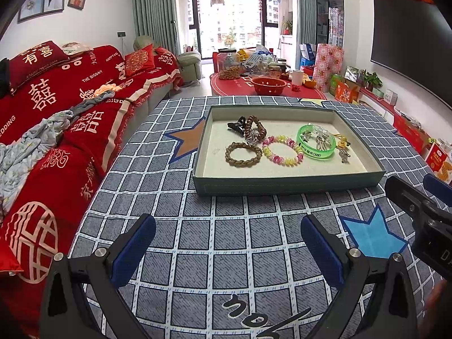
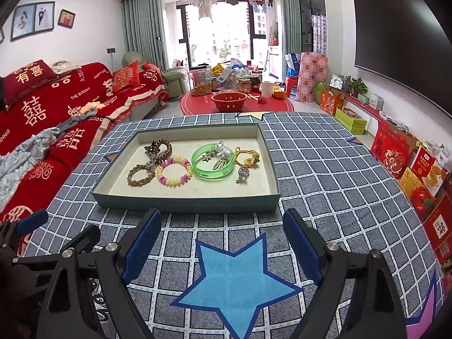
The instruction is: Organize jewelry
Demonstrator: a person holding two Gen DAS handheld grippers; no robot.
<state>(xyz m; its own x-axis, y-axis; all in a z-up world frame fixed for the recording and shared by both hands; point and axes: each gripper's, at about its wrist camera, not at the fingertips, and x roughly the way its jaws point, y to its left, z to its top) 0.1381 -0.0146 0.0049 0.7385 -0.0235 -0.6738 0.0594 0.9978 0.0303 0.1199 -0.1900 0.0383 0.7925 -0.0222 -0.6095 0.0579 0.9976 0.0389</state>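
Right wrist view: nearest the camera, the right gripper point(image 2: 221, 243) was seen with its two blue-padded fingers spread wide apart and nothing held between them, poised above a blue star point(image 2: 237, 279) printed on the grey checked surface point(image 2: 325, 175). At the lower left edge, part of the left gripper point(image 2: 31, 220) was visible beside it.

Just ahead of the fingertips, a shallow grey tray point(image 2: 183, 202) was set on the surface, its long side lying across the line of the fingers. The jewelry was gathered inside it: a brown braided bracelet point(image 2: 140, 174) at the left, a pink and yellow beaded bracelet point(image 2: 174, 171) next to it, a green bangle point(image 2: 212, 161) in the middle, and a yellow hair tie point(image 2: 247, 155) at the right. A small silver charm point(image 2: 242, 173) was lying closest to the right gripper's side.

In the left wrist view, the left gripper point(image 1: 227, 241) was likewise held open and empty, further back from the tray point(image 1: 288, 188), with the braided bracelet point(image 1: 243, 152) straight ahead of it.

The right hand was judged nearer, so a forward, downward reach would be called for.

Beyond the surface, a red sofa point(image 2: 56, 107) was seen.
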